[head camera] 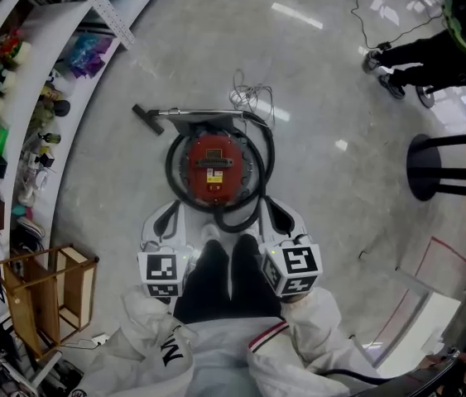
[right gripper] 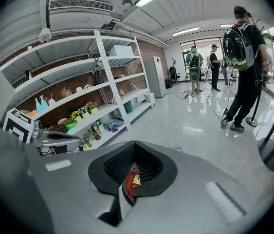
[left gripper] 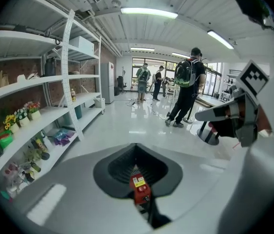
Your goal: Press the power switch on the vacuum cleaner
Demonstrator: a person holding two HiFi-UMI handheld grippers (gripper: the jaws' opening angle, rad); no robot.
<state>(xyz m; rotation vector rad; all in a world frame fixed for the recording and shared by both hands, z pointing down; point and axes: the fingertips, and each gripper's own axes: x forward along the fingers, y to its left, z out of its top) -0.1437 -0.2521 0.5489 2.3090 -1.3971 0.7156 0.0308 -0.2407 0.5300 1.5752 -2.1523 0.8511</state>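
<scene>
Red vacuum cleaner [head camera: 213,165] stands on the glossy grey floor [head camera: 332,81], directly ahead of the operator's legs [head camera: 216,279]. It is ringed by its black hose [head camera: 259,151], and its wand [head camera: 195,112] lies across the far side. The power switch cannot be made out from above.

Left tool [head camera: 169,212] and right tool [head camera: 280,211] are held either side of the legs, pointing at the machine and apart from it. Each tool's jaws meet at the tips with nothing clamped (the red body shows only through the dark opening between the pads).

Open floor lies to the right and beyond. White shelving [head camera: 26,81] borders the left edge, with a wooden rack [head camera: 46,292] near-left. A bystander [head camera: 431,52] stands well apart, upper right.
</scene>
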